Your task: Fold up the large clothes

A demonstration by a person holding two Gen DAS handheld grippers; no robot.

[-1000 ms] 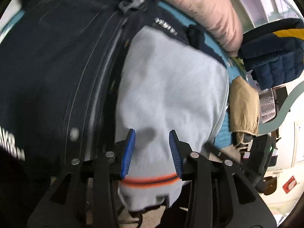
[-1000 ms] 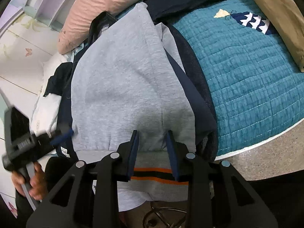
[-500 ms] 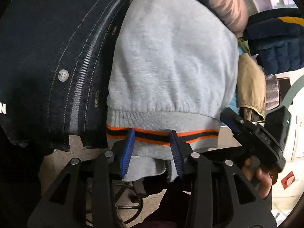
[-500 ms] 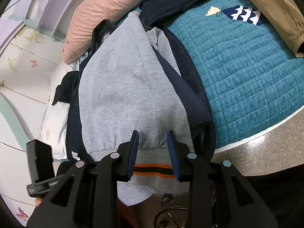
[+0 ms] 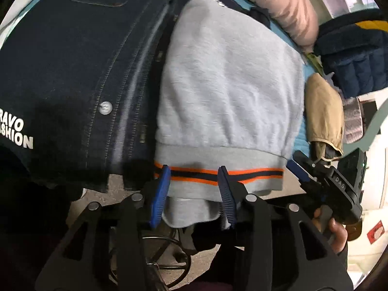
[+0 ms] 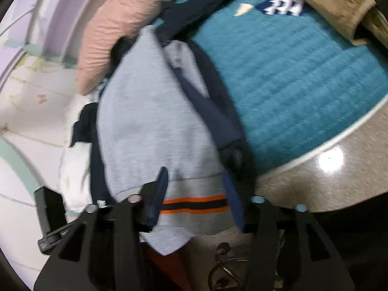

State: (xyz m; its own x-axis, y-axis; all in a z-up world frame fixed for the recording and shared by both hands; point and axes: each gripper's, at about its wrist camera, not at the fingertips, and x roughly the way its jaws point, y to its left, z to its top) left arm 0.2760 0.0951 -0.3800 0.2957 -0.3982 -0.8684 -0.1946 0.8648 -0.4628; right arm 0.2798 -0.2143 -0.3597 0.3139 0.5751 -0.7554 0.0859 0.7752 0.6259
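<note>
A light grey sweatshirt (image 5: pixel 228 87) lies folded on the bed, its ribbed hem with orange and black stripes (image 5: pixel 225 173) hanging over the bed edge. It also shows in the right wrist view (image 6: pixel 150 131). My left gripper (image 5: pixel 194 189) is open, its blue pads either side of the hem's left part. My right gripper (image 6: pixel 196 194) is open around the hem's right part (image 6: pixel 194 205). The right gripper also shows in the left wrist view (image 5: pixel 322 181), beside the hem's right corner.
A dark denim jacket (image 5: pixel 80 72) lies left of the sweatshirt. A pink pillow (image 5: pixel 278 7), a navy puffer jacket (image 5: pixel 351 55) and a tan garment (image 5: pixel 322 111) sit behind and to the right. The teal quilt (image 6: pixel 291 84) covers the bed. The floor (image 6: pixel 327 177) lies below.
Both grippers pulled back toward the bed edge. The right gripper's fingers have spread wider around the hem. The left gripper's fingers stay about as wide apart.
</note>
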